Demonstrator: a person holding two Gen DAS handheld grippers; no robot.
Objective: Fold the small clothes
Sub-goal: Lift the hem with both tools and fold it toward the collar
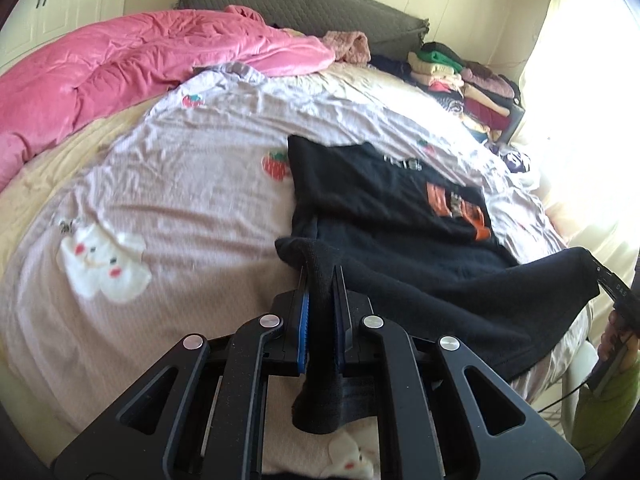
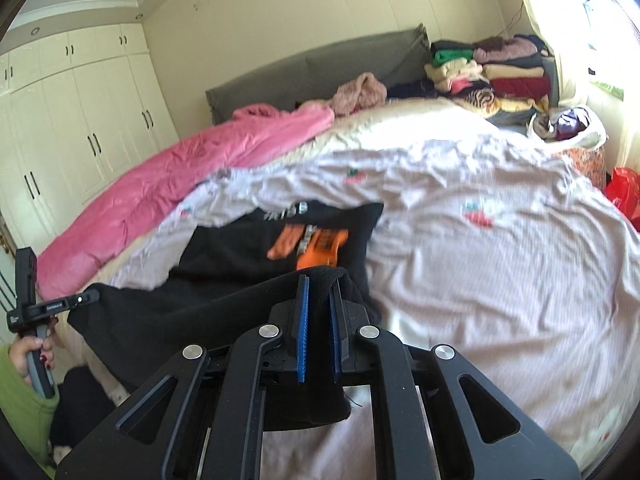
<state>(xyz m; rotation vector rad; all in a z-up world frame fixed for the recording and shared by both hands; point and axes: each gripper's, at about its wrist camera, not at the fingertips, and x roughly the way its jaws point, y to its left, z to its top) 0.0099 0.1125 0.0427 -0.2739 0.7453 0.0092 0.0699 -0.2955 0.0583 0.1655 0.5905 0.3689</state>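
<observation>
A black top [image 1: 384, 208] with an orange print lies on the bed's pale pink sheet [image 1: 192, 208]; in the right wrist view the black top [image 2: 240, 240] shows its orange print [image 2: 308, 244] too. My left gripper [image 1: 320, 276] is shut on one near corner of the top, lifted off the sheet. My right gripper [image 2: 320, 284] is shut on the other near corner, which also shows at the right edge of the left wrist view, as the right gripper [image 1: 596, 272]. The hem hangs stretched between them. The left gripper [image 2: 94, 294] shows at the left edge of the right wrist view, held by a hand [image 2: 34, 350].
A pink duvet [image 1: 120, 72] is bunched along the far left of the bed. Stacks of folded clothes [image 1: 464, 76] stand at the far right by the grey headboard [image 1: 304, 8]. White wardrobes [image 2: 80, 120] line the wall. A red bag [image 2: 624, 192] sits beside the bed.
</observation>
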